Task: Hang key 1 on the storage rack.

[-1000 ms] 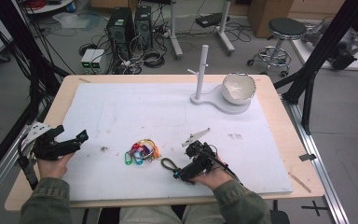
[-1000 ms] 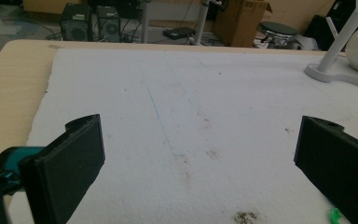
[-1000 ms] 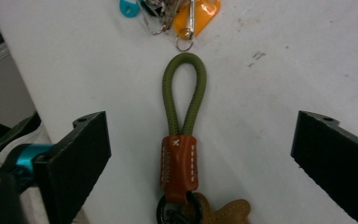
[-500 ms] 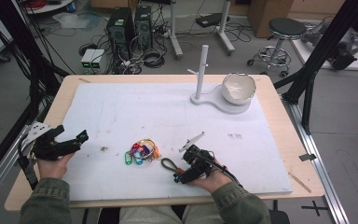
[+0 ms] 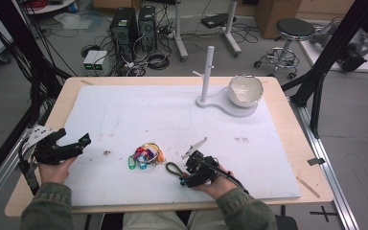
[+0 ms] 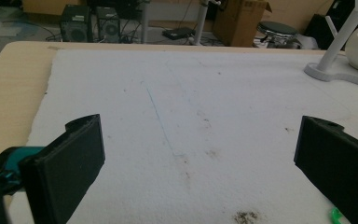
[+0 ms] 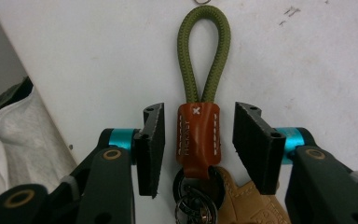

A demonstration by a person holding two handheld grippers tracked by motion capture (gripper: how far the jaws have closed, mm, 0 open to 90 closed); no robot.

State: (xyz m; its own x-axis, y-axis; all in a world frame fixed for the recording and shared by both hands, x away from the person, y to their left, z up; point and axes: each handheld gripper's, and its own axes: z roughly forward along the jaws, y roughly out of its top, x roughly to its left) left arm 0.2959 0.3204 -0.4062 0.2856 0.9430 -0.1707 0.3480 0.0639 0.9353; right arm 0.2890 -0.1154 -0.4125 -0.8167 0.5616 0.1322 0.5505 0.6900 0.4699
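Bench, wood top, covered by a white mat. White stand with bowl at far right of the mat. Bundle of coloured key tags near the mat's front middle. Left claw rests at the mat's left edge, jaws wide apart, nothing between them. Right claw straddles the brown leather tab of a keychain with an olive cord loop; jaws partly open, a narrow gap on each side, not touching the tab.
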